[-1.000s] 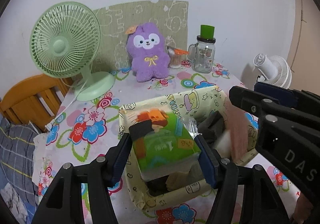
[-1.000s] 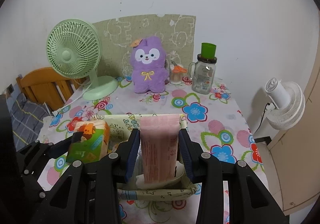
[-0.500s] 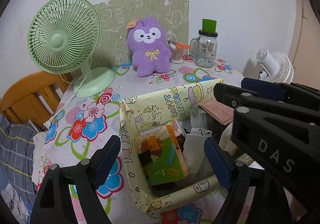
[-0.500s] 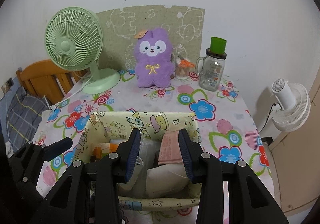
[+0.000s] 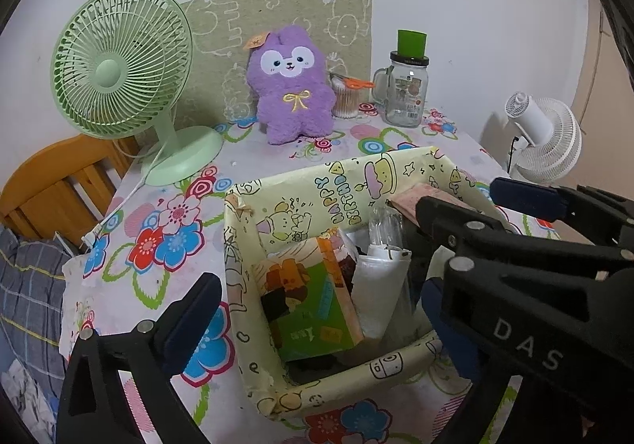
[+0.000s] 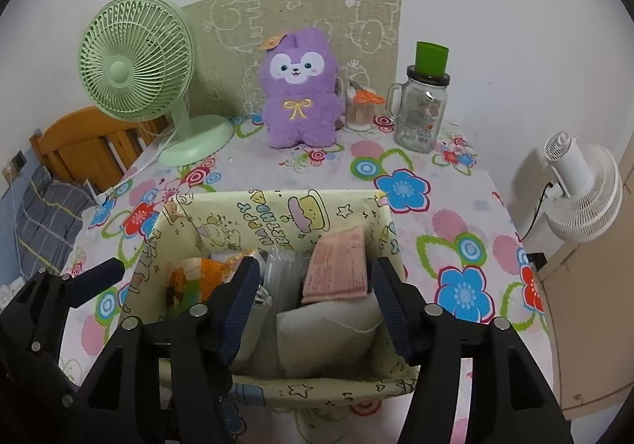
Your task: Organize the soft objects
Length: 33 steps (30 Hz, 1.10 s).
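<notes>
A yellow cartoon-print box (image 5: 340,176) (image 6: 277,202) stands on the flowered table. A green and orange tissue pack (image 5: 313,305) (image 6: 190,281) lies inside it at the left. My left gripper (image 5: 317,301) straddles the pack without touching it, and its jaws are opening wide. A pink pack (image 6: 337,265) (image 5: 408,198) leans in the box at the right. It stands between the opening jaws of my right gripper (image 6: 317,301) (image 5: 459,194), and the pads are off it. White and clear packs fill the middle of the box. A purple plush (image 5: 291,87) (image 6: 301,91) sits at the back.
A green desk fan (image 5: 119,63) stands at the back left, its cord trailing over the table edge. A glass jar with a green lid (image 5: 406,87) and a cup of swabs (image 5: 346,99) stand at the back right. A white fan (image 6: 582,190) stands beyond the right edge, and a wooden frame (image 5: 51,186) is at the left.
Both packs have gone down into the box. The left jaws spread and let go of the green pack. The right jaws have just spread off the pink pack.
</notes>
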Motion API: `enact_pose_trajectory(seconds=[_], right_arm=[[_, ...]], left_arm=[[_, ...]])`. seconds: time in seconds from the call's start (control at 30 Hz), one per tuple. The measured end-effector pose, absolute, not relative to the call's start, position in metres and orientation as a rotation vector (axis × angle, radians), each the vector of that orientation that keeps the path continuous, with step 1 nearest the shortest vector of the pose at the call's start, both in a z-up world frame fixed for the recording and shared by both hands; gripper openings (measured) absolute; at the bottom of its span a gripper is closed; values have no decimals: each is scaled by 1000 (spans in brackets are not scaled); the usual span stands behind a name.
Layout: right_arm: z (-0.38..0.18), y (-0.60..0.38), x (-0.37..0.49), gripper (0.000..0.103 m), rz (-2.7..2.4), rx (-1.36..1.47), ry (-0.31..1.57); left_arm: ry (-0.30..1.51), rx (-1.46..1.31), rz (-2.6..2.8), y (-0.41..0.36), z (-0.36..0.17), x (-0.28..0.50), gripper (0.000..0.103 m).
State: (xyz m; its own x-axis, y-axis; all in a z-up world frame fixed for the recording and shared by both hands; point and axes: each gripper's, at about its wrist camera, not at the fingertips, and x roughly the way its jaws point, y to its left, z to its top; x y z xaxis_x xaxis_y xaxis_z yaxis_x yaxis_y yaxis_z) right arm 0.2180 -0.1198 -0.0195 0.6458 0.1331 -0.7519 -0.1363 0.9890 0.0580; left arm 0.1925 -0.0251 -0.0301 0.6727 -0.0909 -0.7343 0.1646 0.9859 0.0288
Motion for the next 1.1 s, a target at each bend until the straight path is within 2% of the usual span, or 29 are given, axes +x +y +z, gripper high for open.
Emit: enact_pose_trajectory(seconds=[0.23,0.5,1.1], right_arm=[[-25,-128,211,80,144,-5,873],[-26,-136,197,84,139,-5,879],[-15,-151,154,84,116,10,843]], left_arm=[[830,91,-142,-28,-31,186,103],[826,88,-130,-32,-29,175,103],[796,68,-130,-30,-15,137,103]])
